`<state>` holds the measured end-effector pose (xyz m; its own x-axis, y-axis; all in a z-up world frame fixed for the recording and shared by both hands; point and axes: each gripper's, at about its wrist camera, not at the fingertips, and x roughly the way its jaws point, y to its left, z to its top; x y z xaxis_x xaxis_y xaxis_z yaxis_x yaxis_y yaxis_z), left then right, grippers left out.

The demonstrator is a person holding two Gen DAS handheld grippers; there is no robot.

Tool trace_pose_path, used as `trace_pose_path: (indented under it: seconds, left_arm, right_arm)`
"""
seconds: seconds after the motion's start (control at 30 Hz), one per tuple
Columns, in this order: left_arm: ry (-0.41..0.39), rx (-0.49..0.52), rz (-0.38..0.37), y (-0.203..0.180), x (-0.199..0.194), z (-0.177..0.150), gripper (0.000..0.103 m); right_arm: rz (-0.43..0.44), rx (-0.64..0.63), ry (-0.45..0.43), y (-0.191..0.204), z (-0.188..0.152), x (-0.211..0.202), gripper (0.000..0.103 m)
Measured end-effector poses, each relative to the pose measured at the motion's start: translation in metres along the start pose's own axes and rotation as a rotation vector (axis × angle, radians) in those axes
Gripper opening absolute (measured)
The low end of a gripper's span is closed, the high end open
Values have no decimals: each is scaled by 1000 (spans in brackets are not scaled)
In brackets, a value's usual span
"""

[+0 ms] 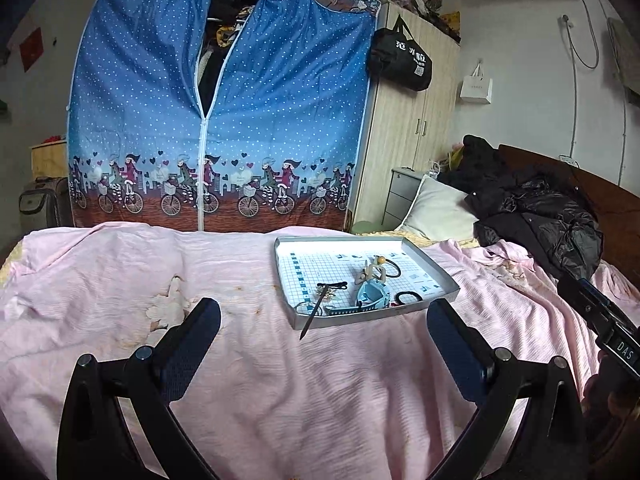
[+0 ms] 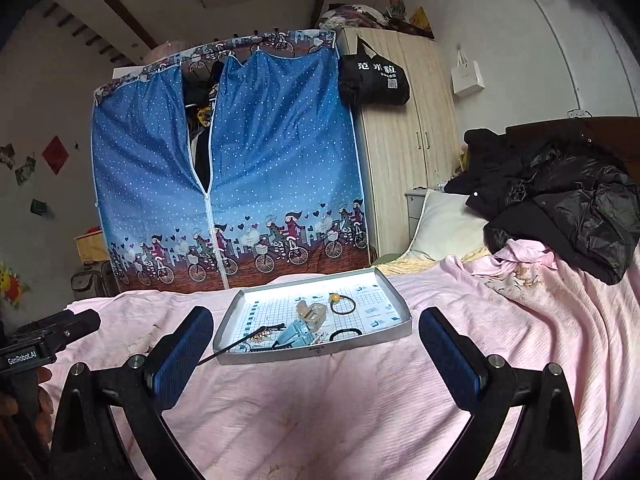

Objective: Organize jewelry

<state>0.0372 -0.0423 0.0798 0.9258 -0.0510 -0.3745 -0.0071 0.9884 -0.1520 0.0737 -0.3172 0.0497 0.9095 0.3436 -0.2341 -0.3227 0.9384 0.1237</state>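
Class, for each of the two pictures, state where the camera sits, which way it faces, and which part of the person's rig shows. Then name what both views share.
Left wrist: on the left gripper, low over the pink bedspread, facing the tray and blue wardrobe; the right gripper shows at right.
Right wrist: on the right gripper, same heading, tray centred; the left gripper and a hand show at left.
Shared: tray, wardrobe, bedspread, black coat.

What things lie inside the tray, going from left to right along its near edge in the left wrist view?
Dark hair stick poking over the tray's rim → light blue hair claw → plain black hair tie.
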Motion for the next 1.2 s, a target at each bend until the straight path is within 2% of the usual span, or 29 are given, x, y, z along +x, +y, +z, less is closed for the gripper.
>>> trace_pose_path:
  seconds: [0.13,0.27,0.43,0.57,0.7,1.2]
  left_arm:
    - [-19,-10,-3,1,-20,-15,101]
    - [-20,39,-11,-6,-31,-29,101]
    - [9,87,-22,-14,-29,-37,101]
    - [-12,77,-24,-10,-29,-42,101]
    - [-4,87,4,-6,-27,-49,101]
    - [35,86,19,1,-19,-61,101]
  right_arm:
    - [-6,-2,17,5,-13,-15,103]
    - [-31,-11,5,10,-25,-28,103]
    - [-50,-2,30,12,-35,-35,103]
    - [-74,-7,64,12,-43,-34,103]
    - [-102,-32,100,14,-48,-27,103]
    - [-109,-53,105,17,-53,-25,103]
